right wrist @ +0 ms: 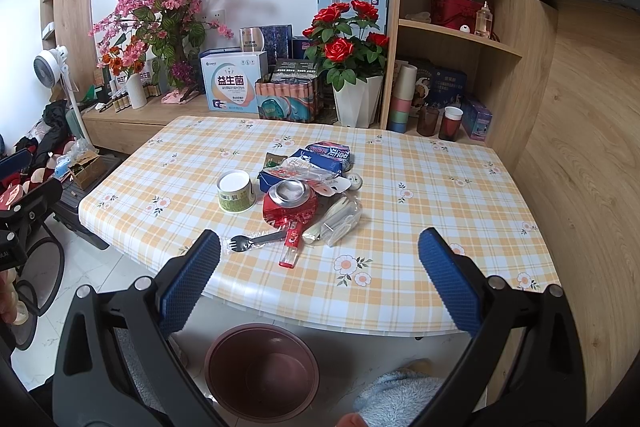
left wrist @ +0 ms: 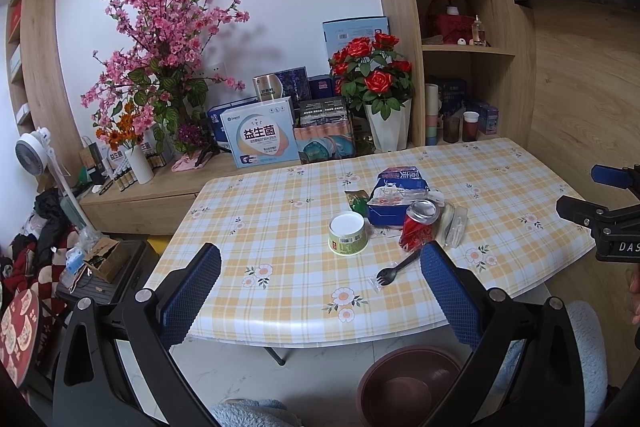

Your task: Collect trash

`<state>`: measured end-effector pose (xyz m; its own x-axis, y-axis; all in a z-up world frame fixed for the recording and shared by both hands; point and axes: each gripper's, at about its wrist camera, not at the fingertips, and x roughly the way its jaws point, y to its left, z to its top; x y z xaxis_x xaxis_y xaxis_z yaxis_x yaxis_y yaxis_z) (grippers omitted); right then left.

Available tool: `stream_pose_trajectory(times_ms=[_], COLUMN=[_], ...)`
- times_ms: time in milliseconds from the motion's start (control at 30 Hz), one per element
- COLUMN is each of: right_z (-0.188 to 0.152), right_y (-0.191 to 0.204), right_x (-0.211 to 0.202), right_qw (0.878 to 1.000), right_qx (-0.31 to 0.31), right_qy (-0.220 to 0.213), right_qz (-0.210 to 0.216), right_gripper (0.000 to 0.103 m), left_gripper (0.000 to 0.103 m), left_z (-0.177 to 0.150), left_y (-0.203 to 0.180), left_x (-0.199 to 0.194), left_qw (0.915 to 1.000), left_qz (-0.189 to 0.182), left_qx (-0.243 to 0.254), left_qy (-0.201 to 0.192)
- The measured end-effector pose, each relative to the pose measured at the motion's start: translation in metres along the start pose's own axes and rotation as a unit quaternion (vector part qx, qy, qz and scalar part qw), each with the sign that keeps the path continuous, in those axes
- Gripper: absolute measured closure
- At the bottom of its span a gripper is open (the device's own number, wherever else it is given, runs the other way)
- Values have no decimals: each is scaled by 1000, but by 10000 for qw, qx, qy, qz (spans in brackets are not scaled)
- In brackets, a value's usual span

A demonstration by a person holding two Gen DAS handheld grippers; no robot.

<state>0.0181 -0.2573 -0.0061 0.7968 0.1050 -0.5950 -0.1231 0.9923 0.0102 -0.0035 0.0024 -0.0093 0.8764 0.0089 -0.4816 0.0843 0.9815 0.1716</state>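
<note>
On the plaid tablecloth [right wrist: 420, 211], crushed red can [right wrist: 290, 205], green cup [right wrist: 236, 193], wooden shelving [right wrist: 452, 23] behind, both grippers' fingers spread, empty.

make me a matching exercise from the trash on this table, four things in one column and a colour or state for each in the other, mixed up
Things:
1. can
2. fork
3. small tub
4. bin

States:
a. black, in a clear wrapper
b. on the floor, empty
c. red, crushed
d. green label, white lid

Pairs: 1-c, 2-a, 3-d, 4-b
</note>
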Motion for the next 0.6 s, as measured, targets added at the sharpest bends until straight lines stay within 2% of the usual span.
stream_pose_trajectory(times_ms=[267,467,600], right_z=[2,-13,-20], right_y=[1,1,-2], right_x=[0,12,25], right_qw=[10000,9999,9994], right_qx=[-17,-50,-76], right_qy=[22,144,301], right_qz=[7,-69,-168], right_gripper=[6,6,6], left_gripper=[5,5,5], left_z=[-1,-4,-10], left_y=[2,11,11], left_x=[1,5,19], left_qw=[10000,9971,9936], left_qz=[-46,-677,-972], left_qx=[-59,-349,-524], left_qy=[30,38,236])
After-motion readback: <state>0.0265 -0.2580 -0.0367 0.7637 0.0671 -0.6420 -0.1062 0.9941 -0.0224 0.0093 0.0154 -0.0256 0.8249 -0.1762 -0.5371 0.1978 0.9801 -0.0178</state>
